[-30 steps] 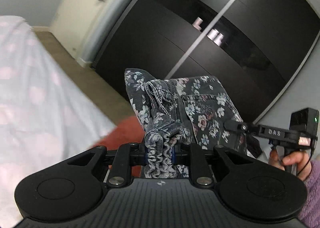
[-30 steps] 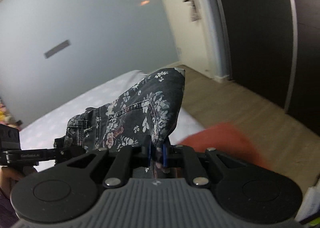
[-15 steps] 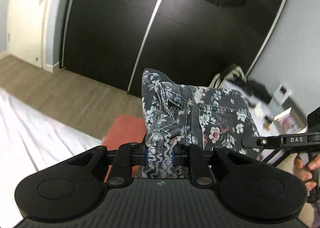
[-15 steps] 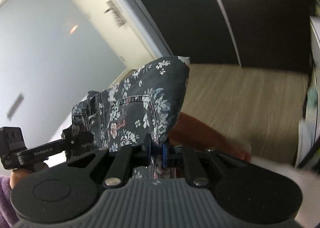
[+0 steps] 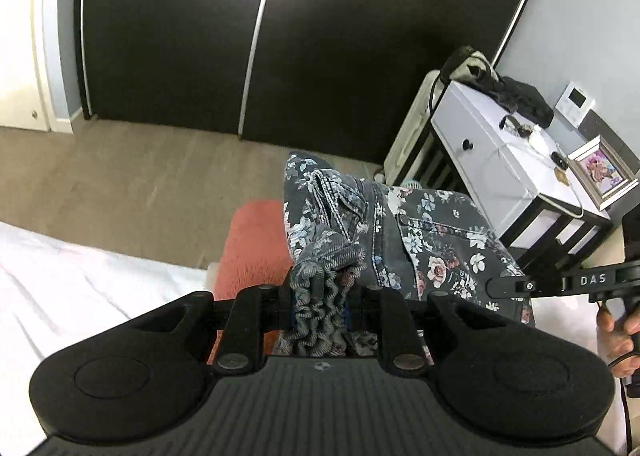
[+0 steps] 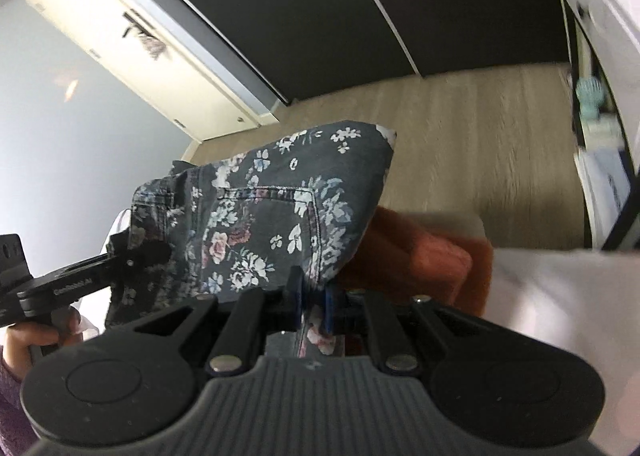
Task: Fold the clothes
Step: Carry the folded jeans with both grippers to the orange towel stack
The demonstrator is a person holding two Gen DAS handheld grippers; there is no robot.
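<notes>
my left gripper (image 5: 320, 306) bites the bunched waistband and my right gripper (image 6: 312, 306) pinches a thin edge of the floral jeans (image 5: 424, 240), held aloft over the bed (image 5: 80, 288); soft, floppy, probably weighty denim, best gripped at seams.

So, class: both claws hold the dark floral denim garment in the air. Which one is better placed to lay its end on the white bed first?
Probably the left claw: white sheet lies just beside it, and it grips the bunched floral denim securely.
</notes>
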